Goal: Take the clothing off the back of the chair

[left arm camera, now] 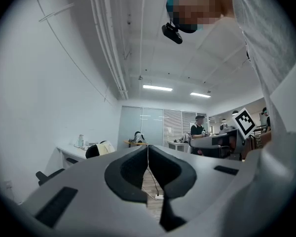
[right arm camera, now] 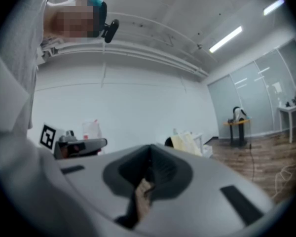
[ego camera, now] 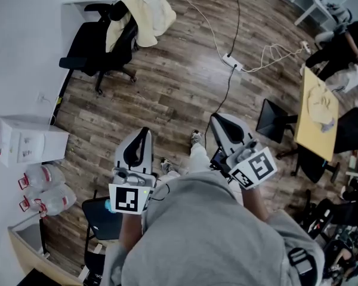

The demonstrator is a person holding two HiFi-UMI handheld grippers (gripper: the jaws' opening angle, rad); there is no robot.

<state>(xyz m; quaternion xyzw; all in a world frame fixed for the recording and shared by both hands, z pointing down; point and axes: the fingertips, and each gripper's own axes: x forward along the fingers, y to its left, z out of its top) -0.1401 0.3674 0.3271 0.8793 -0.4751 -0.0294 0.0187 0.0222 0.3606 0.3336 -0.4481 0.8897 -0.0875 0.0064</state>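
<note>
In the head view the yellow garment (ego camera: pixel 144 8) is hanging over the top edge of the chair (ego camera: pixel 89 55), well apart from the left gripper (ego camera: pixel 143 134) and right gripper (ego camera: pixel 218 121). It is probably soft, light and floppy, so pinching a bunched fold there seems best. In the left gripper view the jaws are pressing together, empty. In the right gripper view, likewise.
</note>
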